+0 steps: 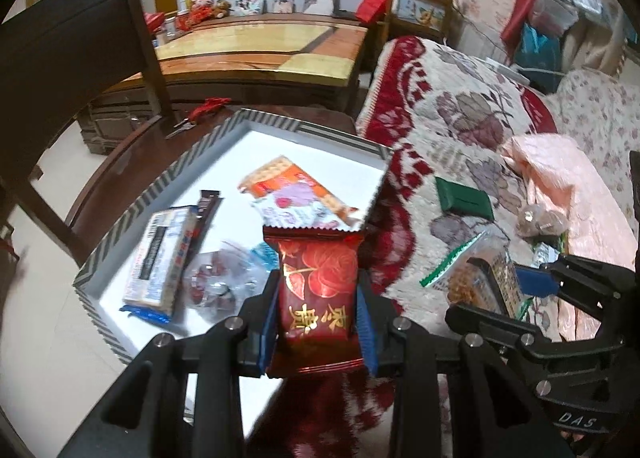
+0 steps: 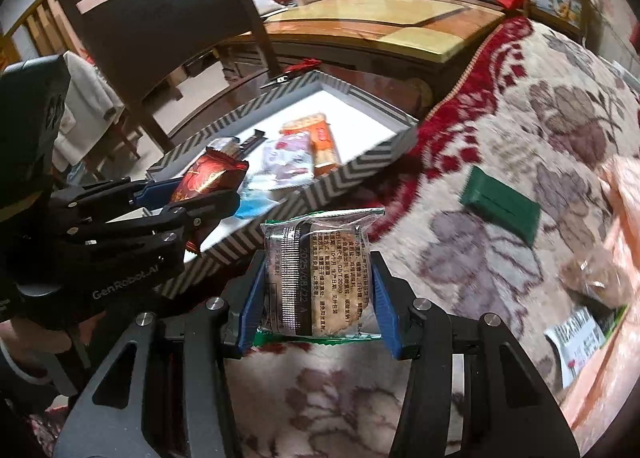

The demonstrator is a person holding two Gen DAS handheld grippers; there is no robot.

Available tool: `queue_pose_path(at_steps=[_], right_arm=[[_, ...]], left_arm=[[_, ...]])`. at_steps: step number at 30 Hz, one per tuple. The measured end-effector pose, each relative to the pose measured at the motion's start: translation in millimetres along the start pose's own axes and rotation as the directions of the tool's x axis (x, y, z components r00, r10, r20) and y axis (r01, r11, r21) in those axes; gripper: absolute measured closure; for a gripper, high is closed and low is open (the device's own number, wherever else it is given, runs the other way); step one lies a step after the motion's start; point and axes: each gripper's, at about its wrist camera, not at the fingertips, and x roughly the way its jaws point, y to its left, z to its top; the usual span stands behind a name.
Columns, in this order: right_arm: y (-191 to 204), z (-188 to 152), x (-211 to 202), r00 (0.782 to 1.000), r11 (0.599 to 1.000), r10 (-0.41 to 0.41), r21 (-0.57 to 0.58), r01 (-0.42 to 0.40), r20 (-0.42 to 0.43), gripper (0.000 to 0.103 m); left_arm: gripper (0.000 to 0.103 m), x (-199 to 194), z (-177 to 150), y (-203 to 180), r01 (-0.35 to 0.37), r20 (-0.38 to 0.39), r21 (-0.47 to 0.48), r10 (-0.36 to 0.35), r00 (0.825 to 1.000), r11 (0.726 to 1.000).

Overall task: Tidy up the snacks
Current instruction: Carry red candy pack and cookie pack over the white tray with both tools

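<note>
My left gripper [image 1: 318,298] is shut on a red rose-print snack packet [image 1: 318,290], held over the near right corner of the striped box [image 1: 160,188]. The same packet [image 2: 210,178] and left gripper [image 2: 192,198] show at the left of the right wrist view. My right gripper [image 2: 318,290] is shut on a clear cookie packet with a green edge [image 2: 320,278], held above the blanket just beside the striped box [image 2: 352,168]. That cookie packet [image 1: 486,282] and right gripper [image 1: 516,294] appear at the right of the left wrist view. Inside the box lie several snacks, among them a cracker pack [image 1: 288,188].
A green packet [image 2: 500,206] lies on the floral blanket [image 2: 520,118], with more wrapped snacks [image 2: 596,278] on pink fabric at the right. A dark chair [image 2: 168,18] and a wooden table [image 2: 380,22] stand behind the box. Scissors [image 1: 180,128] lie on the round table.
</note>
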Motion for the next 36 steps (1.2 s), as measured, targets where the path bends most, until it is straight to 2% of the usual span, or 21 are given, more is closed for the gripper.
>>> queue_pose_path(at_steps=[15, 36], right_arm=[[23, 29, 24, 0.999, 0.999, 0.037, -0.030, -0.037, -0.017, 0.055], [37, 57, 53, 0.998, 0.997, 0.033, -0.067, -0.036, -0.050, 0.055]], left_arm=[[0.067, 2, 4, 47, -0.068, 0.016, -0.076, 0.069, 0.997, 0.995], [0.067, 15, 4, 77, -0.086, -0.006, -0.142, 0.086, 0.996, 0.986]])
